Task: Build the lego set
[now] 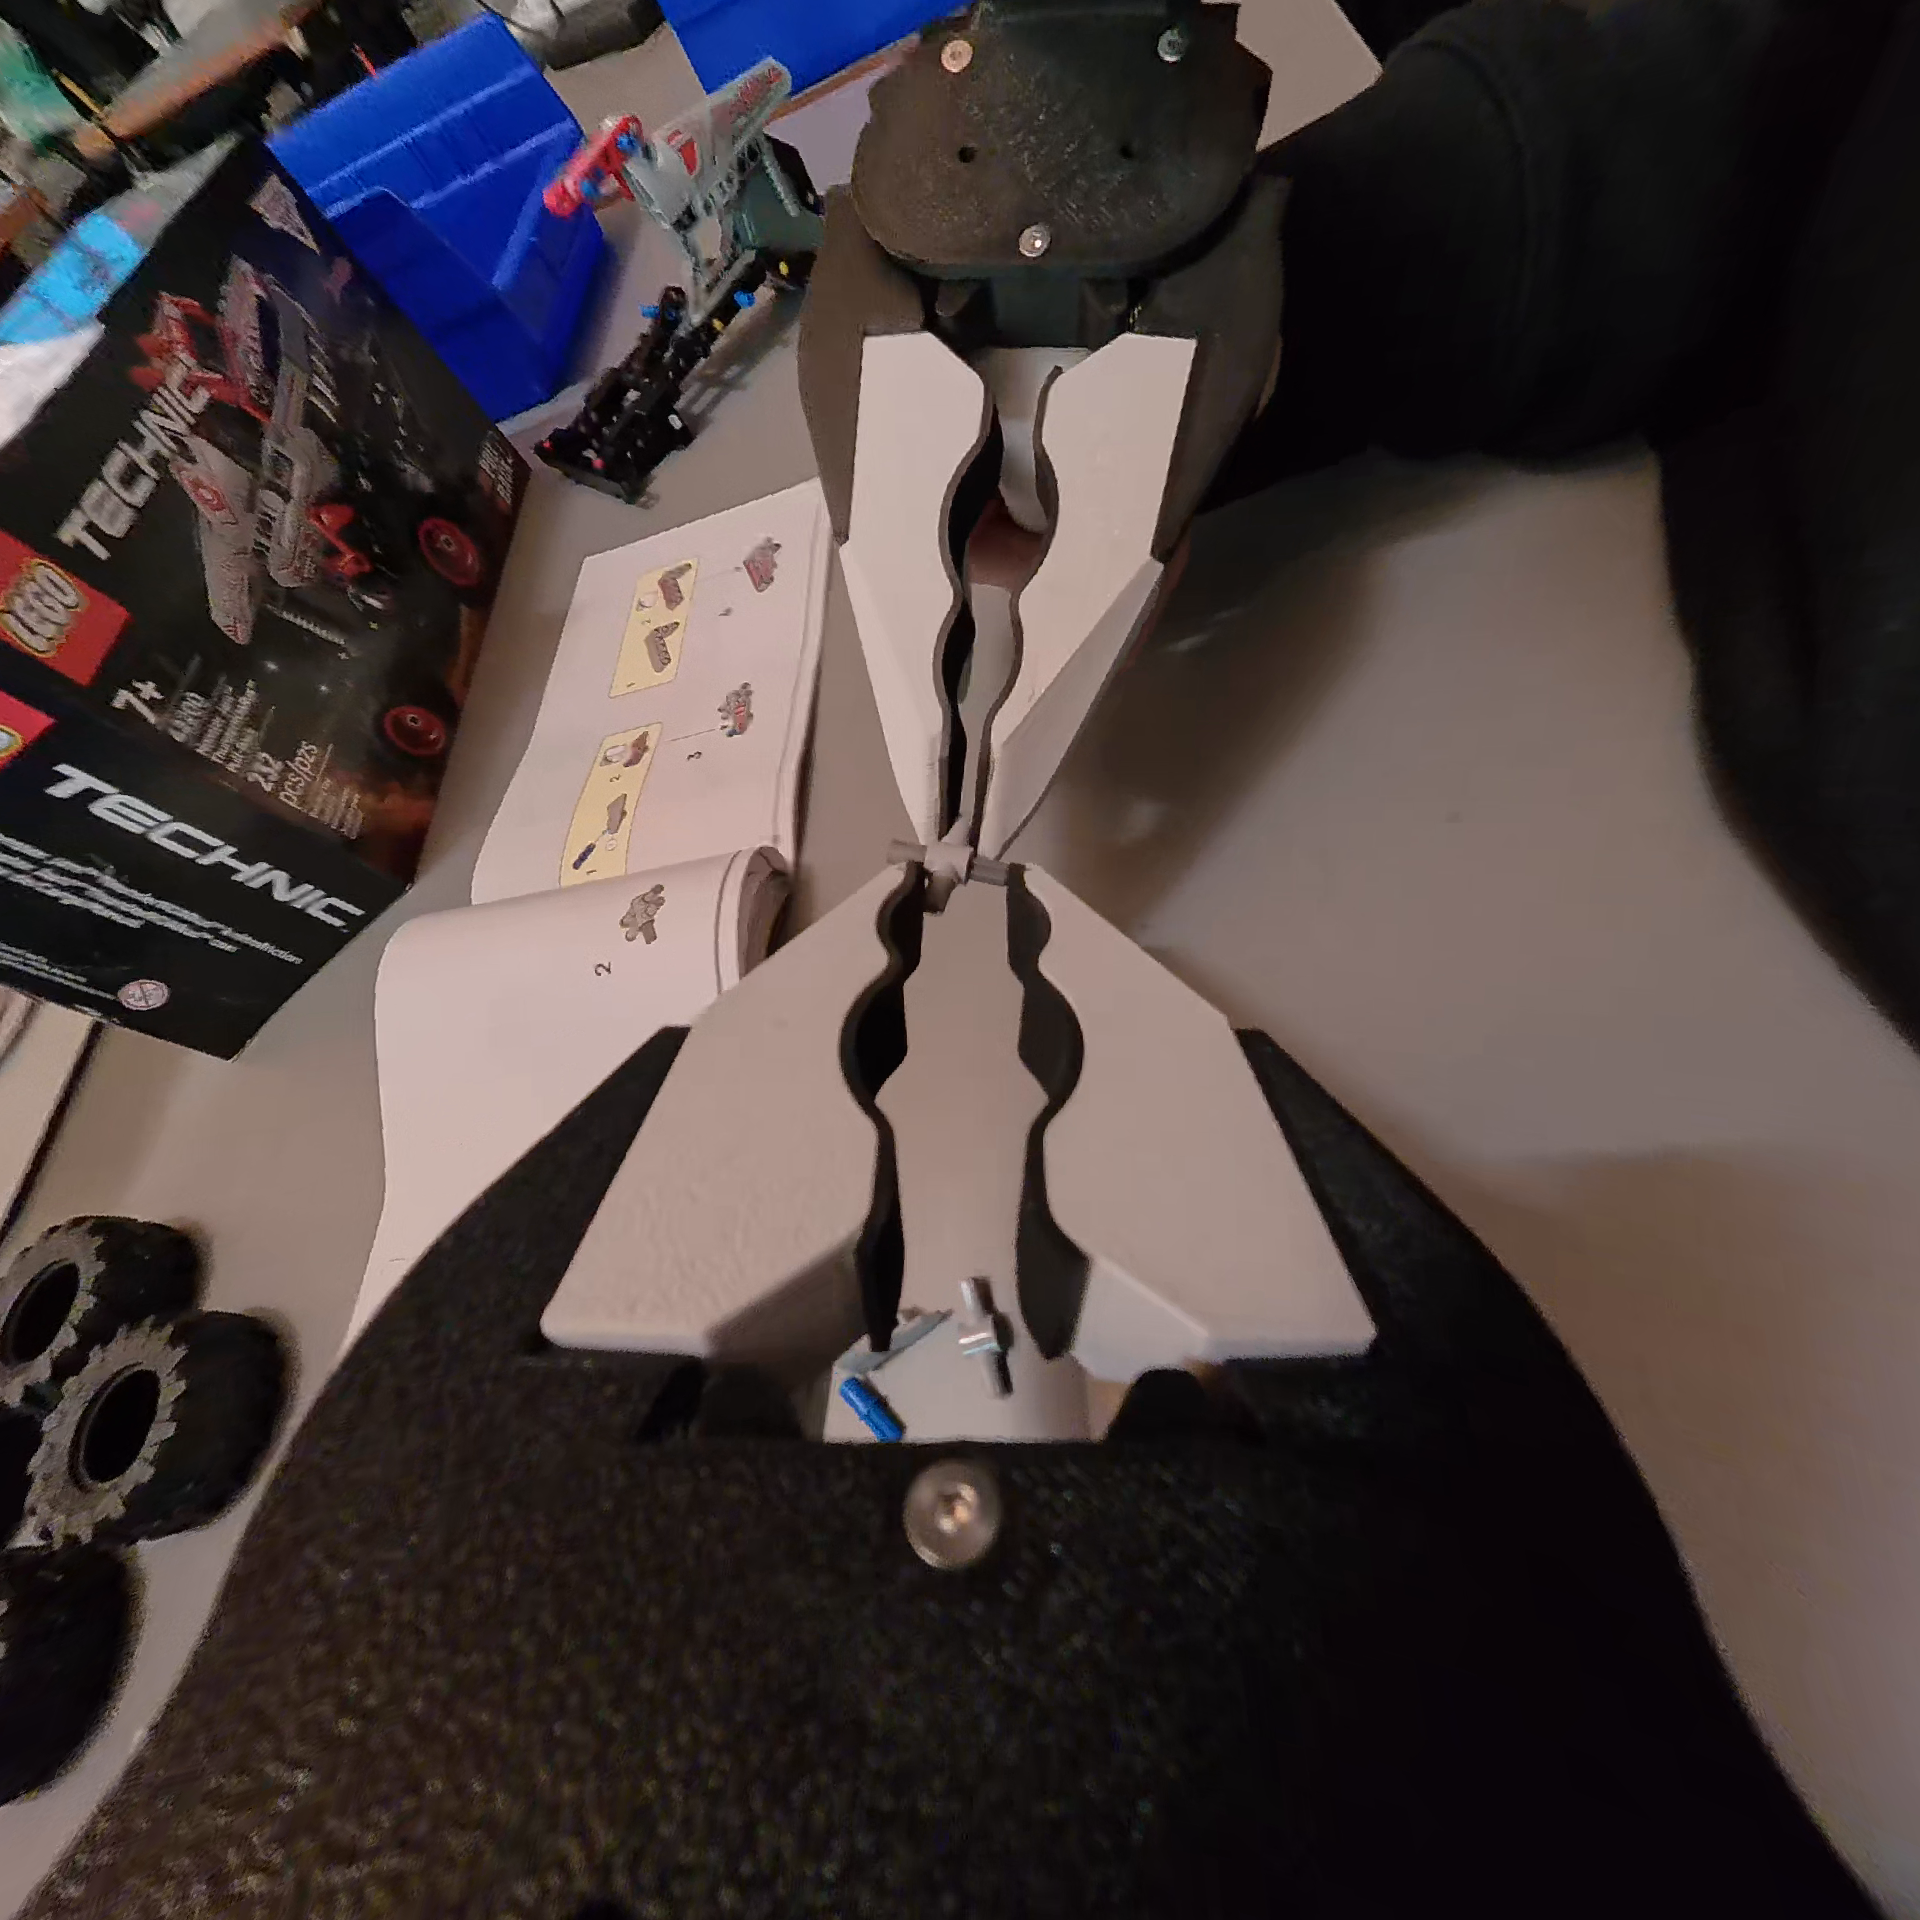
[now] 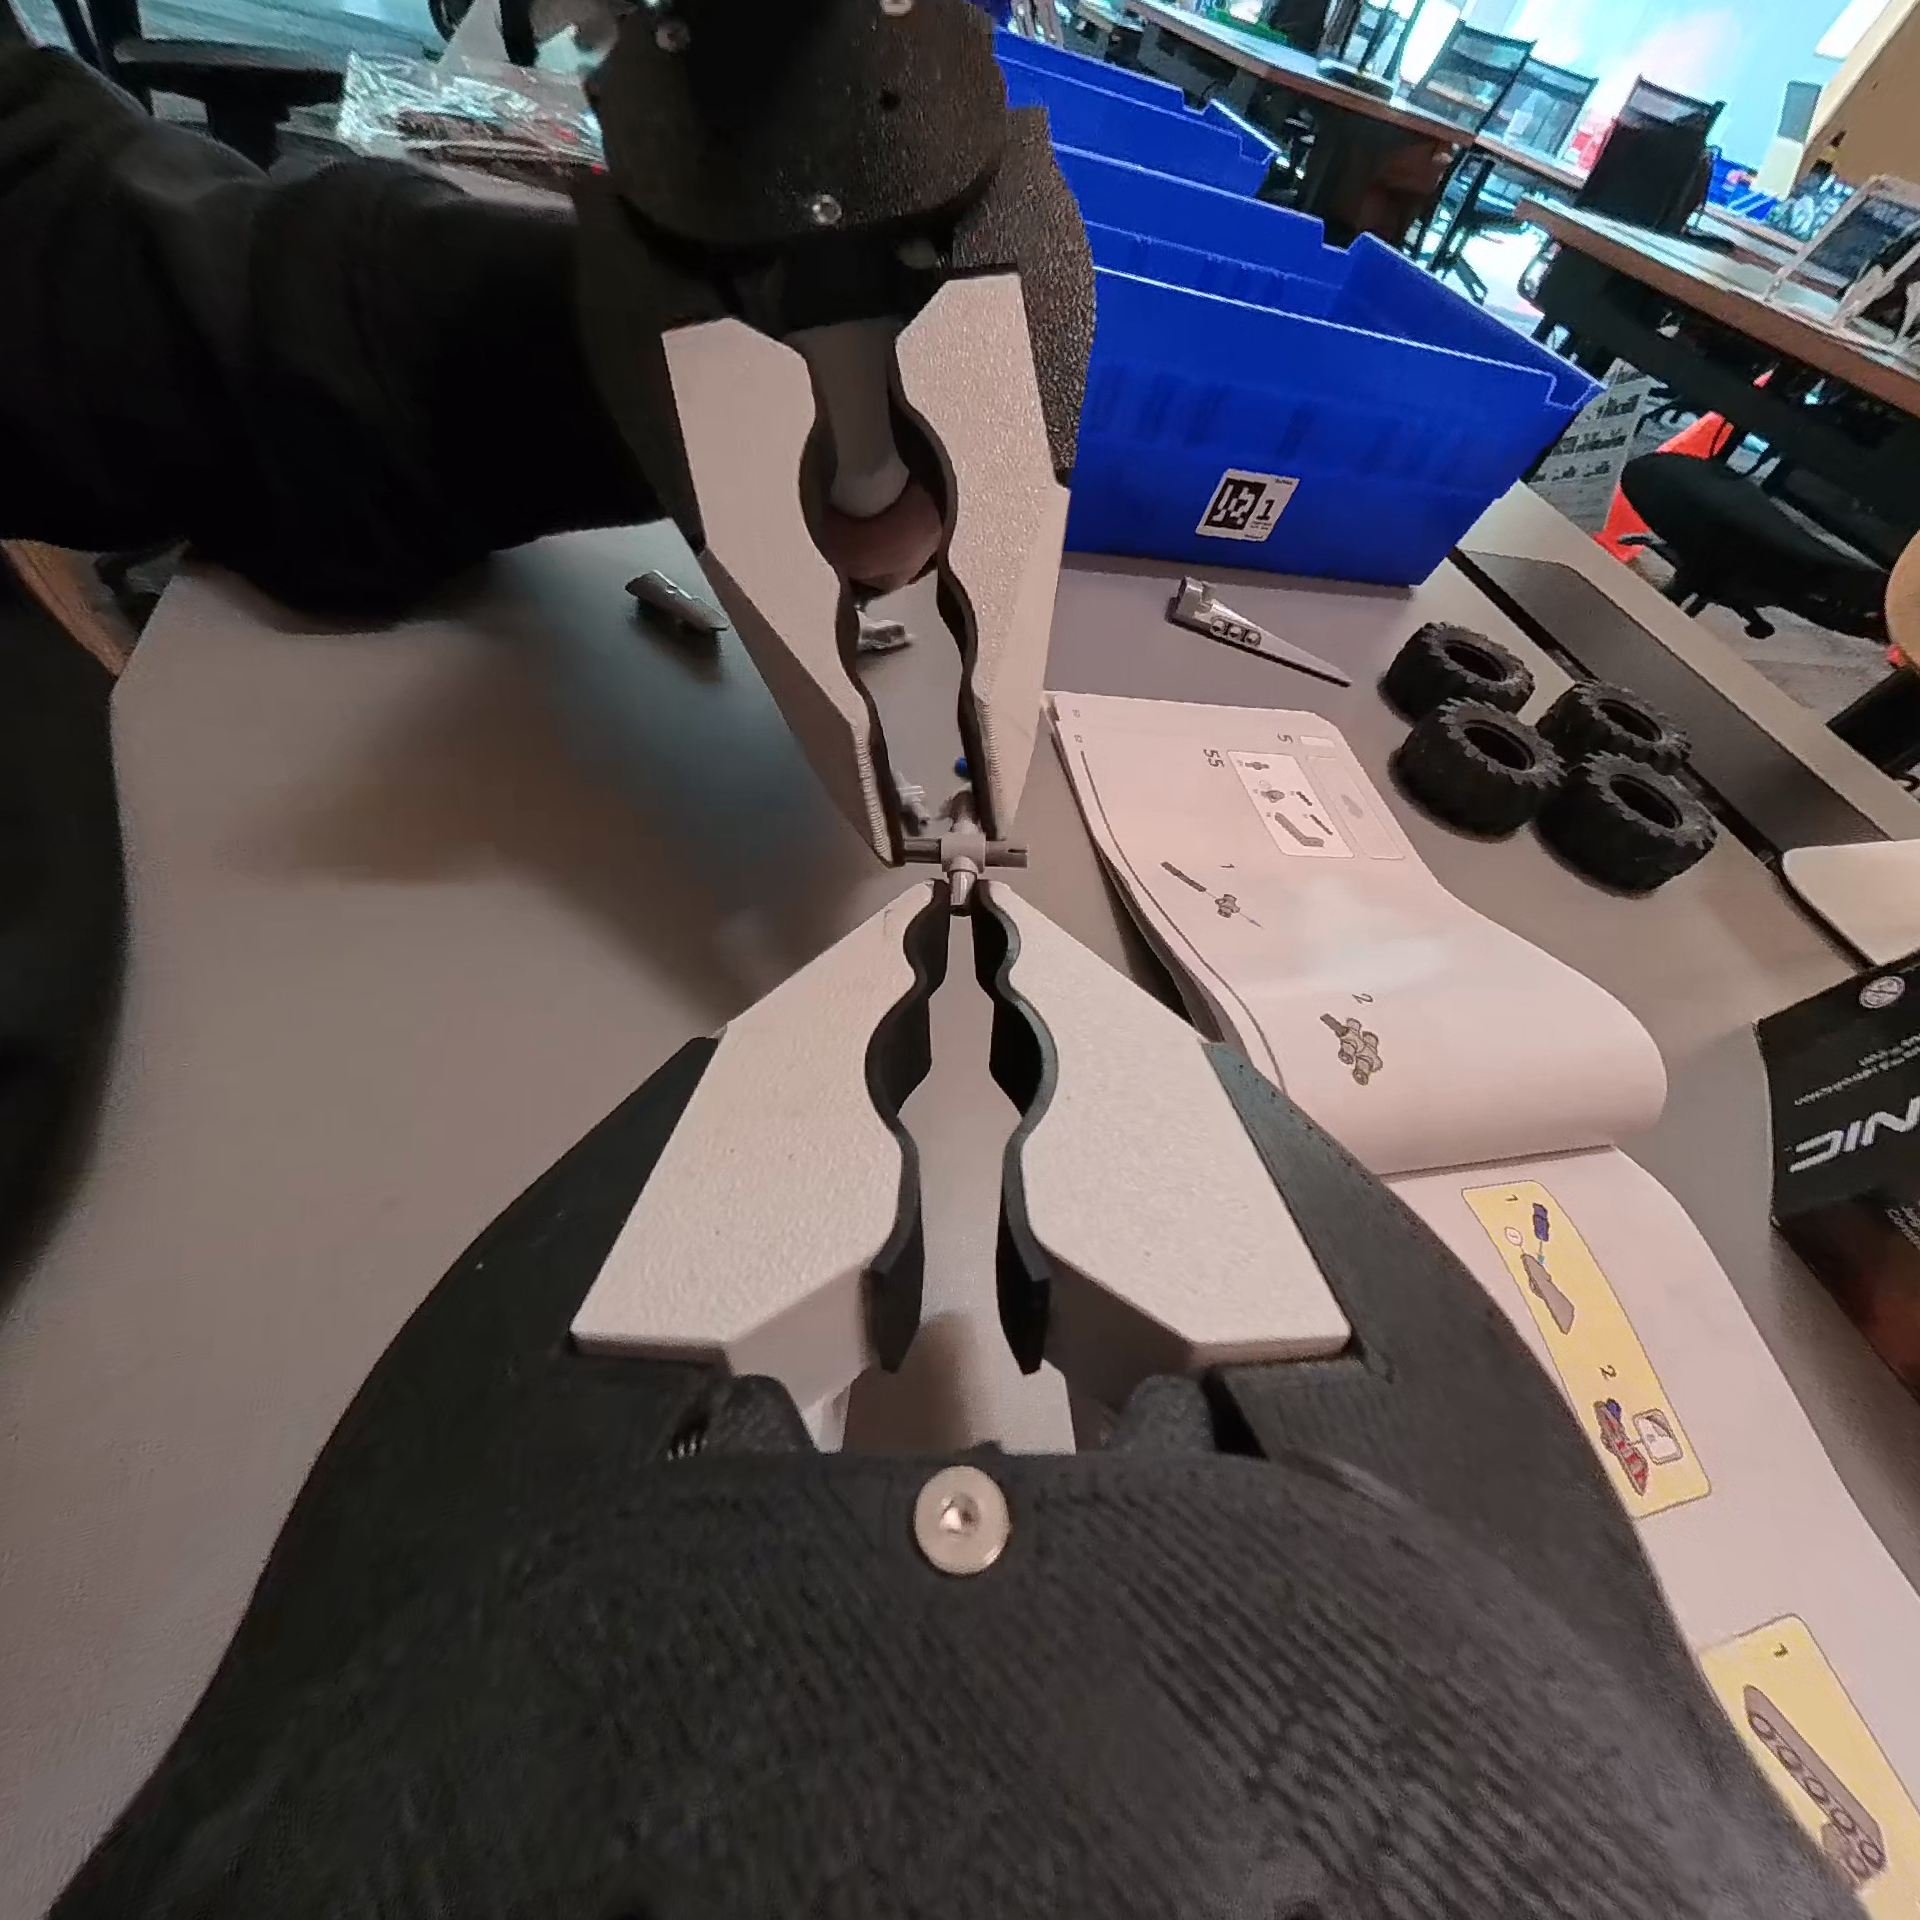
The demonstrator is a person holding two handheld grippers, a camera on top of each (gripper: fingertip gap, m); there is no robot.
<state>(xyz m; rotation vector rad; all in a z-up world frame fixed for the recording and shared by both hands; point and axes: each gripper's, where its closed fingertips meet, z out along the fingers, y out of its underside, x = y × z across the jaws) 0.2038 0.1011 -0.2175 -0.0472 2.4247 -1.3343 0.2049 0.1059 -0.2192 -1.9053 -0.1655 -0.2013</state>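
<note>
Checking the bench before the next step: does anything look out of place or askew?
Mostly tidy. The instruction booklet won't lie flat; its pages bulge and curl. A few small loose pieces, one blue, lie scattered on the table under the left gripper.

Four black tires [image 2: 1548, 756] sit at two o'clock — one open instruction booklet [image 2: 1382, 997] beside them. Two grippers; three blue bins [image 2: 1320, 416] at one o'clock.

Both tools [image 2: 961, 902] [image 2: 940, 831] tip-to-tip on one small grey connector [image 2: 964, 858].
</note>
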